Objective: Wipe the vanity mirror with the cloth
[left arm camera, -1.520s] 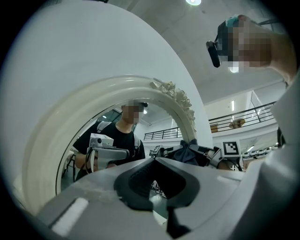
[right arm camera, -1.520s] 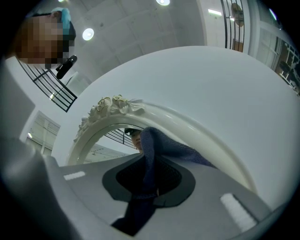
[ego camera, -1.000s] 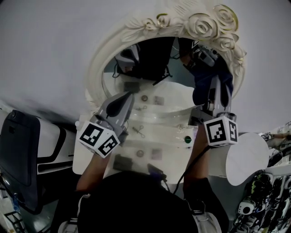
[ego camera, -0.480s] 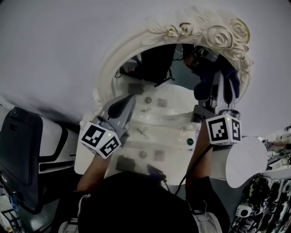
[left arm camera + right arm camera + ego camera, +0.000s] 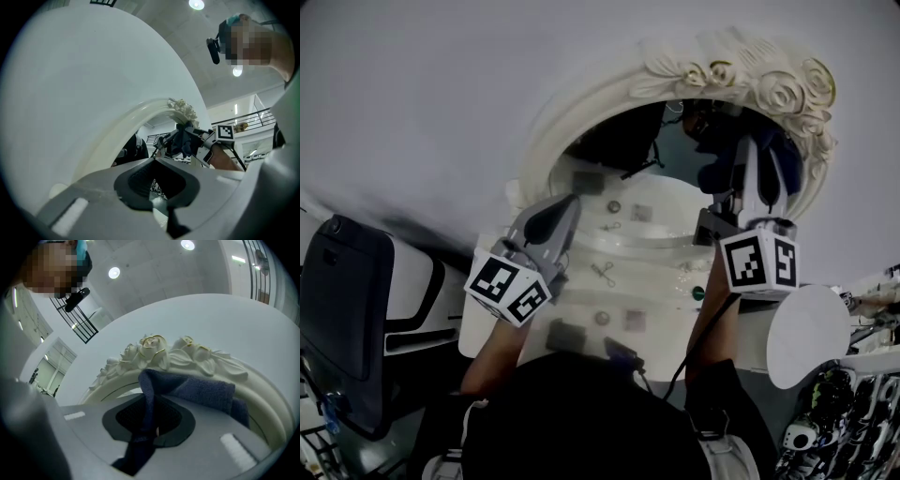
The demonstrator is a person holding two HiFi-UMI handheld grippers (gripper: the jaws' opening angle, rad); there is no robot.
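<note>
The oval vanity mirror (image 5: 614, 141) has a cream frame (image 5: 741, 70) with carved roses and leans against the white wall. My right gripper (image 5: 757, 150) is shut on a dark blue cloth (image 5: 712, 175), which it presses on the glass at the upper right, just under the roses. In the right gripper view the cloth (image 5: 201, 390) bunches over the jaws of the right gripper (image 5: 152, 425) below the roses (image 5: 154, 350). My left gripper (image 5: 565, 204) is shut with nothing in it and points at the mirror's lower left rim. In the left gripper view, beyond the left gripper (image 5: 159, 190), the cloth (image 5: 185, 140) touches the frame (image 5: 140, 110).
The mirror stands on a white tabletop (image 5: 652, 281) strewn with small items, among them a metal clip (image 5: 602, 273) and a green cap (image 5: 698, 292). A round white stool (image 5: 806, 328) stands at the right and a black-and-white chair (image 5: 347, 300) at the left.
The right gripper with the cloth has slid a little up the glass toward the roses. The head view has shifted. The left gripper keeps its place at the lower left rim.
</note>
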